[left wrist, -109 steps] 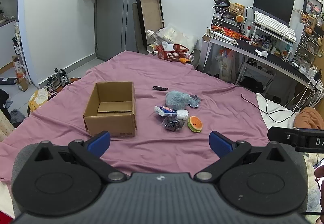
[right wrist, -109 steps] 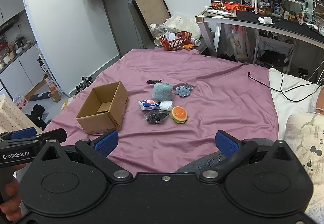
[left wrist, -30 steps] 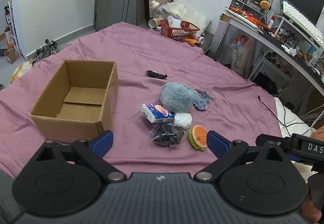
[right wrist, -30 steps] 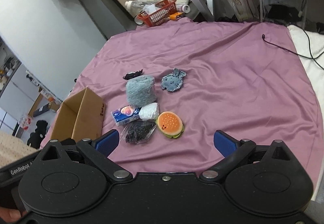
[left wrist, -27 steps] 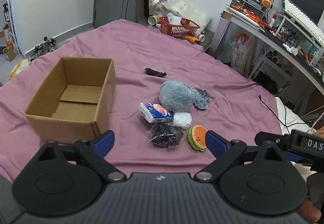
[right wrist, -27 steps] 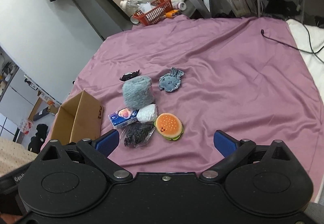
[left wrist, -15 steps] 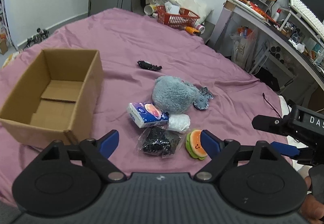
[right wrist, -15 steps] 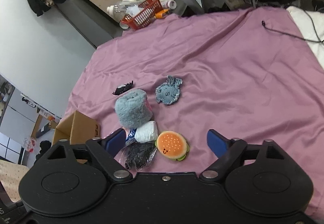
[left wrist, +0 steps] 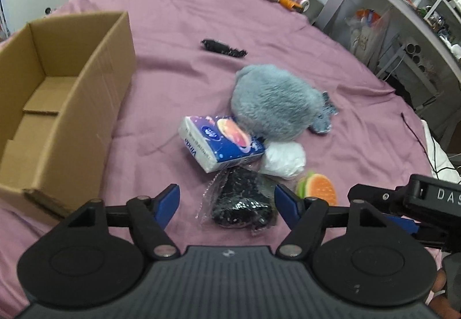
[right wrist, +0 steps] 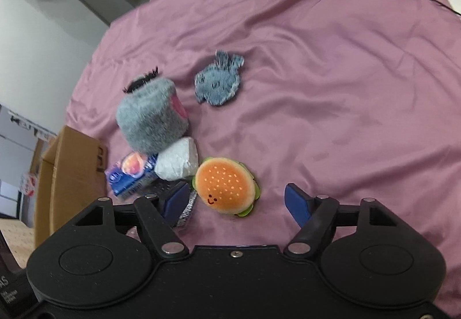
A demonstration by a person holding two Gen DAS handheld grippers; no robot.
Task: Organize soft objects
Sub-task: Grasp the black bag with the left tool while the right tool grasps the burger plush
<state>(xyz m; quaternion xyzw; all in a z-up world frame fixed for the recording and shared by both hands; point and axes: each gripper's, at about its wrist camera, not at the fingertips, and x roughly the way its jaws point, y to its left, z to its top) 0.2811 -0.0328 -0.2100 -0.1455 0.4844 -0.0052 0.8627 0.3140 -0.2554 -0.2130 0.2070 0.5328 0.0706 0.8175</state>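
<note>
Left wrist view: the left gripper [left wrist: 226,202] hangs with fingers spread wide over a black packet [left wrist: 242,203] on the purple bedsheet [left wrist: 173,30]. Beside it lie a tissue pack [left wrist: 220,143], white bundle [left wrist: 283,159], grey plush [left wrist: 273,101] and burger plush [right wrist: 224,185]. The right gripper [right wrist: 237,200], also spread wide, brackets the burger plush. A cardboard box [left wrist: 57,105] stands near the sheet's left edge.

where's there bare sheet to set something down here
Bare purple sheet lies right of the denim fish and burger plush. A strip runs between cardboard box and tissue pack. From grey plush down to the burger, items touch.
</note>
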